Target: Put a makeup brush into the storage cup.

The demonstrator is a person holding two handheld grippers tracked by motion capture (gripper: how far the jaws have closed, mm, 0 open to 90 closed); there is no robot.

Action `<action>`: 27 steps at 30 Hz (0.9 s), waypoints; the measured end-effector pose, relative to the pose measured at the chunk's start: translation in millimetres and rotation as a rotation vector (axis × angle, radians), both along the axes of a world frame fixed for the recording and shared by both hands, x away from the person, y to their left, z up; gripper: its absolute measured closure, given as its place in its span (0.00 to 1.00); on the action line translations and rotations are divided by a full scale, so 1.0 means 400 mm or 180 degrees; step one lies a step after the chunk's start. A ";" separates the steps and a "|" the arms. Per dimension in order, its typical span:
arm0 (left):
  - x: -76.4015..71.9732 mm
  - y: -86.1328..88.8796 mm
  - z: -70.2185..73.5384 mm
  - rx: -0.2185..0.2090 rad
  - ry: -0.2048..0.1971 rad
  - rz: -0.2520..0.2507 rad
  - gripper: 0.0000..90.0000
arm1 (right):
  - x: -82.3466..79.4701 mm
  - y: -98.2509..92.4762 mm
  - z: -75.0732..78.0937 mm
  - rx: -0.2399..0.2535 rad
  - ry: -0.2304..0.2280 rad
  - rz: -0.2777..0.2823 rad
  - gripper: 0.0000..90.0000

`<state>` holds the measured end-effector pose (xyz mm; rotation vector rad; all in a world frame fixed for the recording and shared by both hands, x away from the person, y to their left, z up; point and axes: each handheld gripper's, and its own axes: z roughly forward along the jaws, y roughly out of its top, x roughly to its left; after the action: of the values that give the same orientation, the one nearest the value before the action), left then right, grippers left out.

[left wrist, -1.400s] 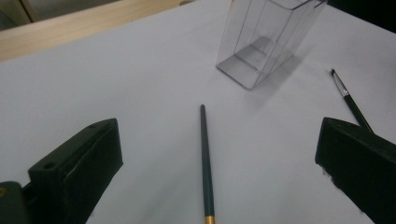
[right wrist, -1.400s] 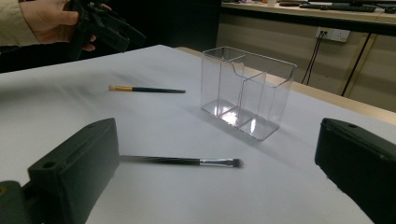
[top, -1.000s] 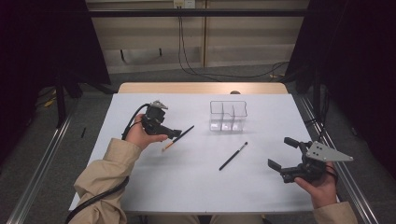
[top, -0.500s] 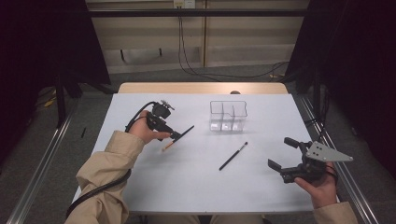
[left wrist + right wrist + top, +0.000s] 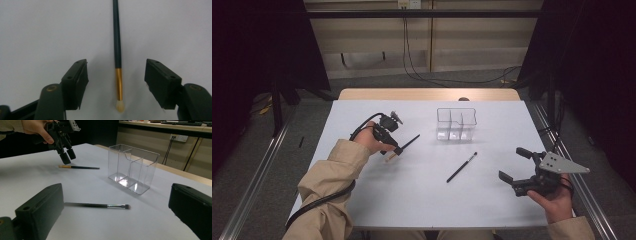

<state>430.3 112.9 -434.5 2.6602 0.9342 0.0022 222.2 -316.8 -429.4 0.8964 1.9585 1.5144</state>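
Brushes lie on our white worktop (image 5: 412, 200), and we read them from our side outward. Nearest, our right claw (image 5: 515, 165) rests low at the worktop's right edge, jaws spread wide with nothing between them. Just beyond it lies a dark makeup brush with a silver ferrule (image 5: 461, 167), untouched. Farther left, our left claw (image 5: 116, 83) hangs over a second brush with a gold ferrule and pale bristles (image 5: 119, 82); its jaws have just been closing and now stand half-narrowed, one on either side of the ferrule, pads not yet touching it. Behind both stands the clear three-compartment organizer (image 5: 456, 123), empty.

We judge the risk to be the thin round handle: if one pad meets it first, the brush may roll or skid away. A grip so near the bristles could also let the long handle droop. We can read no brand or writing anywhere.
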 end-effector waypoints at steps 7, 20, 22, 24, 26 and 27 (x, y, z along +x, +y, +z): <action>0.004 -0.009 -0.013 0.0147 0.0133 -0.0052 0.52 | 0.000 0.001 -0.001 -0.0006 0.0001 0.0002 0.00; -0.001 -0.031 -0.029 0.0361 0.0131 -0.0193 0.65 | 0.001 0.001 -0.002 -0.0017 0.0008 0.0009 0.00; -0.003 -0.033 -0.029 0.0413 0.0087 -0.0235 0.71 | 0.001 0.001 -0.002 -0.0020 0.0000 0.0022 0.00; -0.004 -0.038 -0.028 0.0399 0.0127 -0.0206 0.79 | 0.001 0.003 -0.002 -0.0016 0.0000 0.0019 0.00; -0.005 -0.043 -0.027 0.0433 0.0143 -0.0213 0.85 | 0.002 0.003 -0.002 -0.0028 -0.0002 0.0026 0.00; -0.006 -0.046 -0.028 0.0440 0.0152 -0.0224 0.86 | 0.002 0.003 -0.002 -0.0030 -0.0002 0.0028 0.00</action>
<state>427.7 94.5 -445.7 2.8308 0.8845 -0.0133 222.8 -315.6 -430.0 0.8845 1.9701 1.5091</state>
